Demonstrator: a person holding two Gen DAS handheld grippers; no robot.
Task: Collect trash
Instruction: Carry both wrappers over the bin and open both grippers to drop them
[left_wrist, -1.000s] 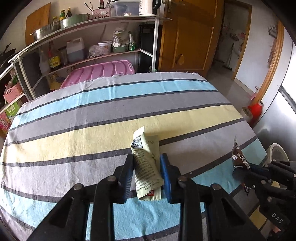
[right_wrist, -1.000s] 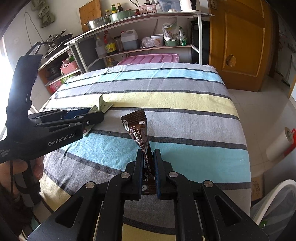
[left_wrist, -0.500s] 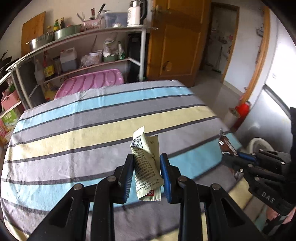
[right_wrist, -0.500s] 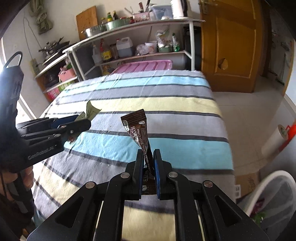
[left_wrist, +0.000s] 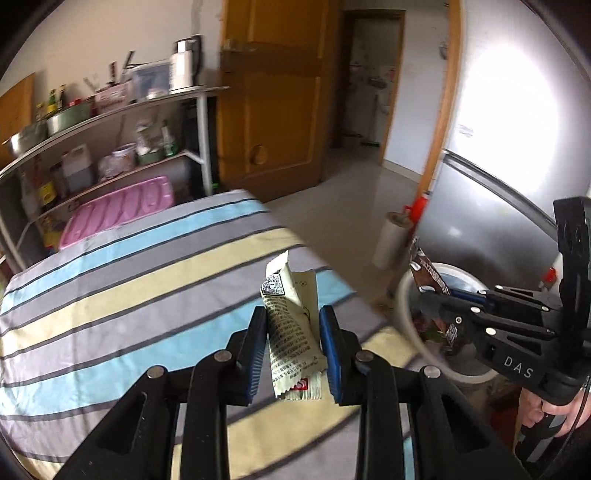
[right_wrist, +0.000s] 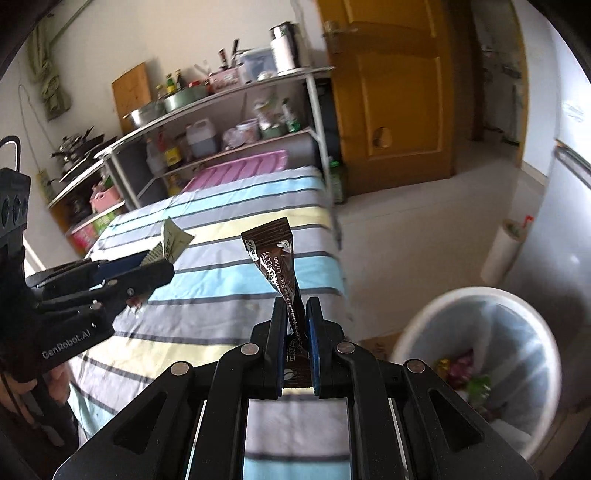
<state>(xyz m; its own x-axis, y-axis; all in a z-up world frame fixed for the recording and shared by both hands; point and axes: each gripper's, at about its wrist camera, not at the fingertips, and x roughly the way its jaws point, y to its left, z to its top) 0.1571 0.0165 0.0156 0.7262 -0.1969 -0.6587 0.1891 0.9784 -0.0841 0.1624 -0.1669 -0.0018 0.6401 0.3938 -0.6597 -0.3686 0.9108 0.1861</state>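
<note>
From the left wrist we see our left gripper (left_wrist: 293, 345) clamped on a cream sachet (left_wrist: 291, 328), carried past the right edge of the striped tablecloth (left_wrist: 110, 295) toward the white bin (left_wrist: 404, 306); a paper-towel roll (left_wrist: 388, 240) stands on the floor beyond. From the right wrist, our right gripper (right_wrist: 297, 339) is pinched tight on a brown coffee sachet (right_wrist: 275, 258), left of the bin's rim. Next we should bring both over the opening and release; nothing blocks the way.

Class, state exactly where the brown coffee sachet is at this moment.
In the right wrist view, the brown coffee sachet stands pinched in the right claw, above the striped tablecloth's edge, left of the white bin.
</note>
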